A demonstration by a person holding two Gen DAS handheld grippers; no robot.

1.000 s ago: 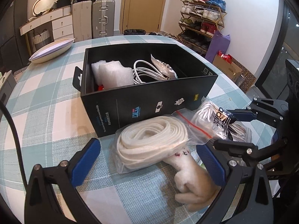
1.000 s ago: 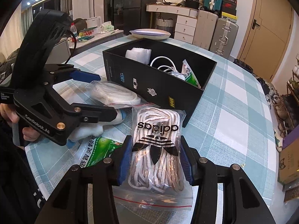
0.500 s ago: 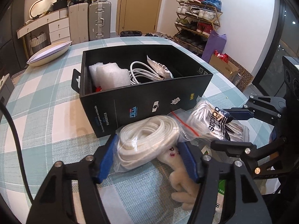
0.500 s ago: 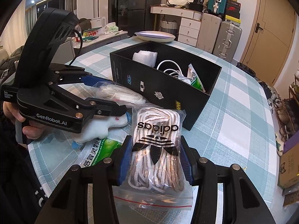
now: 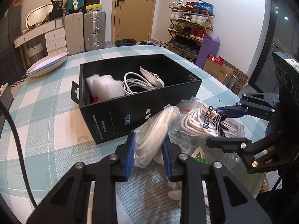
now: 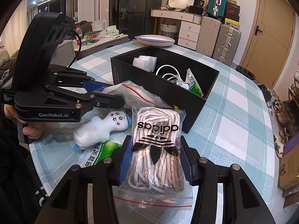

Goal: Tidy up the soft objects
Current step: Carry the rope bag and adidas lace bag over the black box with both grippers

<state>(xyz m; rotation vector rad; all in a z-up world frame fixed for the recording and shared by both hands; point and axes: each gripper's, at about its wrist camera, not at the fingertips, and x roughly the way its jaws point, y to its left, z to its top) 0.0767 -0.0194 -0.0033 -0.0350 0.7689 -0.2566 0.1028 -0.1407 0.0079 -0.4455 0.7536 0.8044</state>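
Your left gripper has just squeezed shut on the clear bag of white cord, whose long side points at the open black cardboard box just behind it

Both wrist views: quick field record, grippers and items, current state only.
left gripper: shut on bag of white cord
right gripper: shut on adidas lace bag
box: open, black, holds foam, cable, sachet
plush: lying on table, ungripped
green packet: flat, under plush
table: checked cloth
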